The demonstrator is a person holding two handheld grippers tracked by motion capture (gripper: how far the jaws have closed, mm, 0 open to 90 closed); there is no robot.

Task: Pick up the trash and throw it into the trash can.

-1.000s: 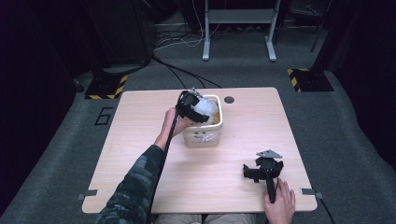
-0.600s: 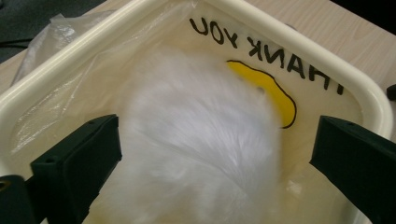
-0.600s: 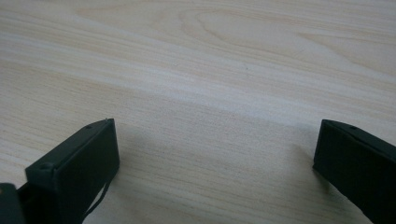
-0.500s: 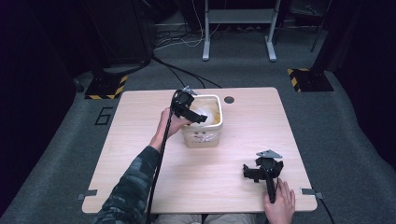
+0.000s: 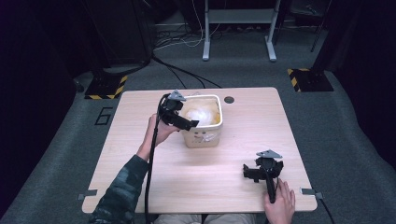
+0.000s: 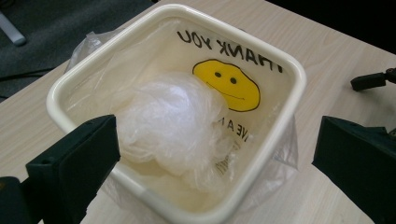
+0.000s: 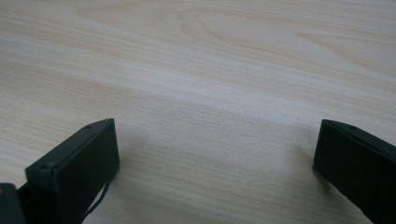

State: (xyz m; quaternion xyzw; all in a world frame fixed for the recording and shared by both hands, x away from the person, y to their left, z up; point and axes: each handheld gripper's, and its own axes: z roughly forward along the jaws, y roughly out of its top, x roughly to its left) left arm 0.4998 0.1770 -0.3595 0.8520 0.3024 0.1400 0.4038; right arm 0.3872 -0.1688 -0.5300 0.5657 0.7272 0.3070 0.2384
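- Step in hand: release. The left gripper (image 5: 190, 125) hangs over the near-left rim of the cream bin (image 5: 216, 133), jaws spread wide and holding nothing; they have just been opening.
- Location of the work item: a crumpled wad of clear plastic (image 6: 170, 121) lies loose inside the bin, on the plastic liner bag (image 6: 233, 84) printed with a yellow smiley face and "THANK YOU". No jaw touches it.
- The right gripper (image 5: 263, 173) rests on the wooden table (image 5: 140, 177) near the front-right edge, well apart from the bin. Its jaws are spread, with bare wood between them.
- Judgement: the drop into the bin appears complete.
- Next move, as judged: withdraw the left gripper clear of the rim without snagging the liner's loose edge, which overhangs the bin wall.
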